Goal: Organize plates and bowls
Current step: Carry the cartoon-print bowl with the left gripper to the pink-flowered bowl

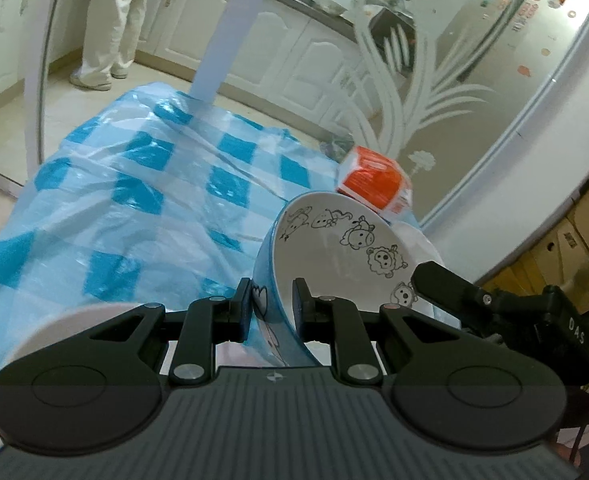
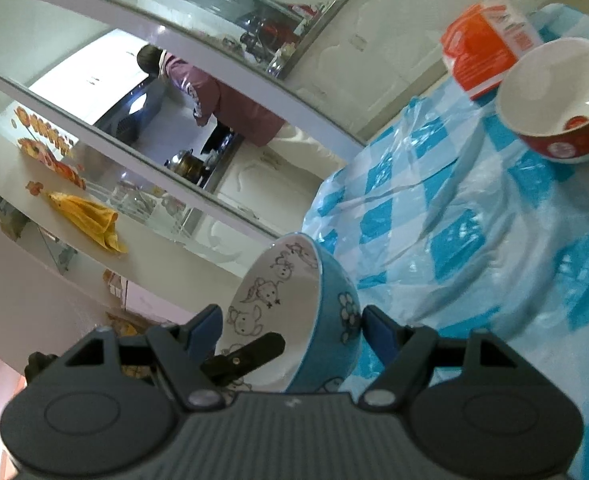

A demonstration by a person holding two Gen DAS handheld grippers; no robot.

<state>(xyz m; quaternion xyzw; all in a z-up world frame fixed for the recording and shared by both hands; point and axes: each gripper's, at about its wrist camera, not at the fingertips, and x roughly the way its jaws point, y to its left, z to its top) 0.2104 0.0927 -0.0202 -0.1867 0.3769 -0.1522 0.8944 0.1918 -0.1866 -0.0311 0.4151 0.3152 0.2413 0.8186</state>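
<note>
A blue bowl [image 1: 334, 248] with cartoon animals drawn on its white inside hangs tilted above the table. My left gripper [image 1: 272, 296] is shut on its wall, one pad inside and one outside. In the right wrist view the same bowl [image 2: 326, 320] sits between the pads of my right gripper [image 2: 292, 320], which touch its mouth side and its blue outside. One left finger [image 2: 254, 352] shows inside the bowl. A right finger [image 1: 446, 284] lies across the rim. A red bowl [image 2: 558, 100] with a white inside stands upright on the table, farther back.
A blue-and-white checked plastic cloth [image 1: 134, 184] covers the table. An orange carton [image 1: 378, 180] stands at the far edge by the glass sliding door [image 1: 474, 80]. A white dish [image 1: 46, 332] lies under my left gripper. Beyond the glass a person [image 1: 114, 20] stands at the kitchen counter.
</note>
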